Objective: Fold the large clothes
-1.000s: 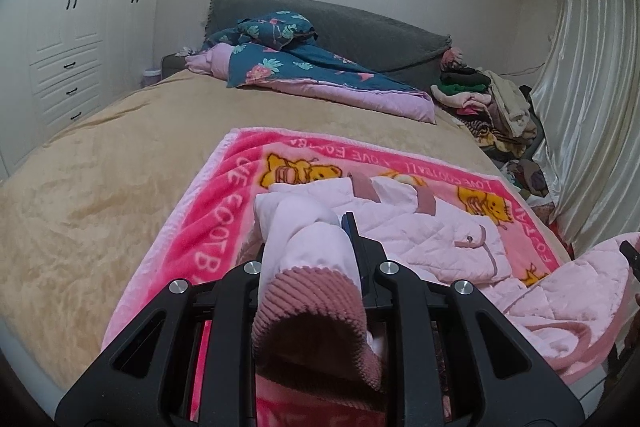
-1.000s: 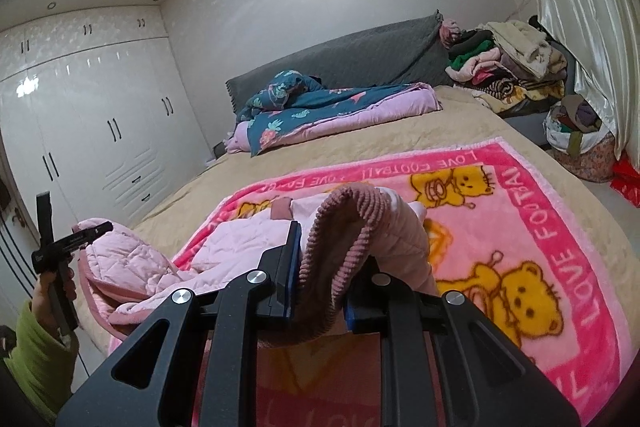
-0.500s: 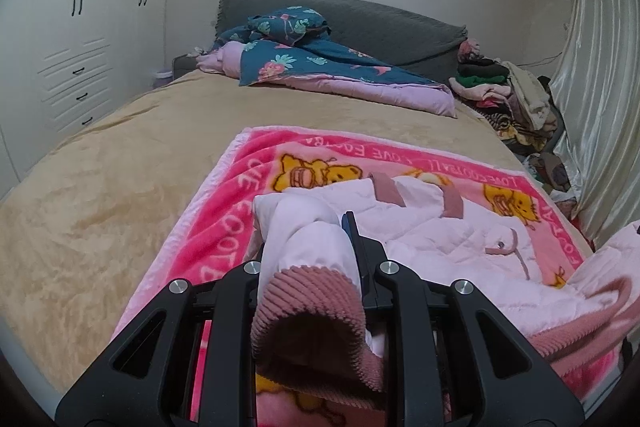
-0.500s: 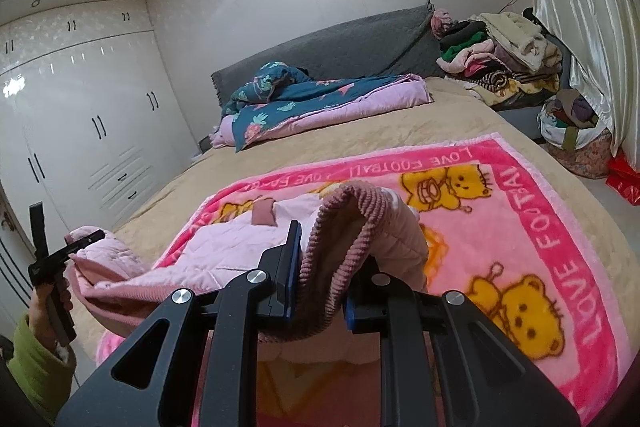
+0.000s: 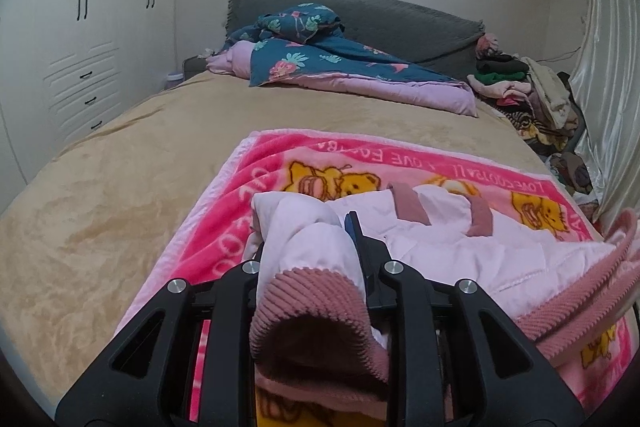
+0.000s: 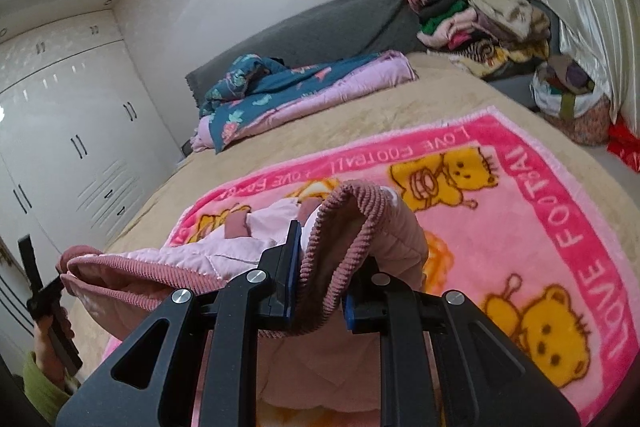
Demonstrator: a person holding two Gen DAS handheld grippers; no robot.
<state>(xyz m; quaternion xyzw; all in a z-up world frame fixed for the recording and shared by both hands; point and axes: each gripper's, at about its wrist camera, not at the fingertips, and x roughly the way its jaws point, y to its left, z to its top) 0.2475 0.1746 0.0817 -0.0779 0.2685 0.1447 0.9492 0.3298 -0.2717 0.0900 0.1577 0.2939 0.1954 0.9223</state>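
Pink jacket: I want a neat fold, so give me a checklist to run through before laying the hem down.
1. Left gripper clamped on the jacket hem: ok.
2. Right gripper clamped on the hem: ok.
3. Collar end lying on the blanket: ok.
4. Hem between the grippers taut: not ok, it sags.
5. Blanket ahead clear for the fold: ok.
6. Sleeves tucked in: cannot tell.

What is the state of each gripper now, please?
Left gripper: closed on the pink jacket, at its ribbed hem; just loosened slightly.
Right gripper: closed on the same jacket's ribbed hem.
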